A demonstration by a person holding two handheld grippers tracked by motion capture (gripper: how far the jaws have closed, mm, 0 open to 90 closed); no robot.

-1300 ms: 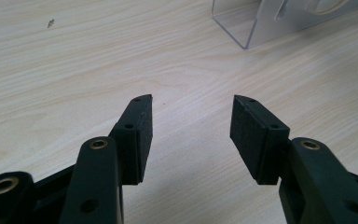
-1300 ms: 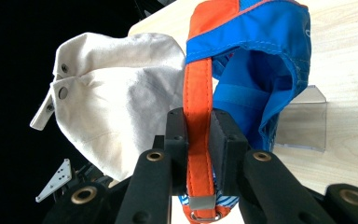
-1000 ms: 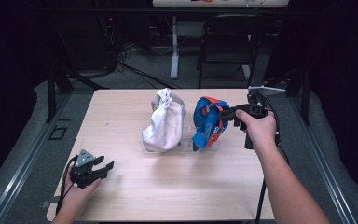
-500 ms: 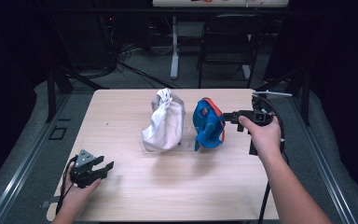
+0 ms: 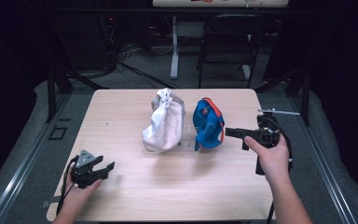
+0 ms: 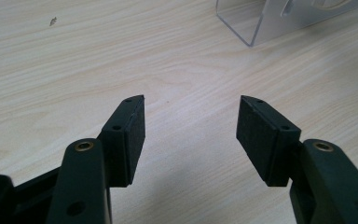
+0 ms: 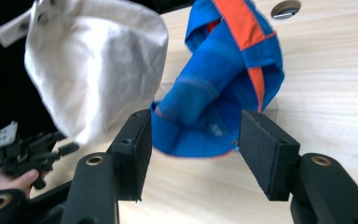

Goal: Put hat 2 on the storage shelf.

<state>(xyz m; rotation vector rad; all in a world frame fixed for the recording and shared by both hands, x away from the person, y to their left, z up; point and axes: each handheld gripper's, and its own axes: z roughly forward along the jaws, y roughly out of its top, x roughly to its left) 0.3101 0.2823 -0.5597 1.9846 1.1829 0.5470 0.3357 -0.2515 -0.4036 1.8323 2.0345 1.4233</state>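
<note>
Blue cap (image 5: 208,123): soft mesh/fabric, light, floppy; propped mid-surface (image 5: 121,116) beside white cap (image 5: 164,122). Best hold: brim edge. Right tongs (image 5: 230,132) just opened, spread, off cap; left tongs (image 5: 103,168) spread, empty.

no readable text, label or number anywhere; the strip above the table (image 5: 121,112) is possibly a sign, too blurred.
</note>
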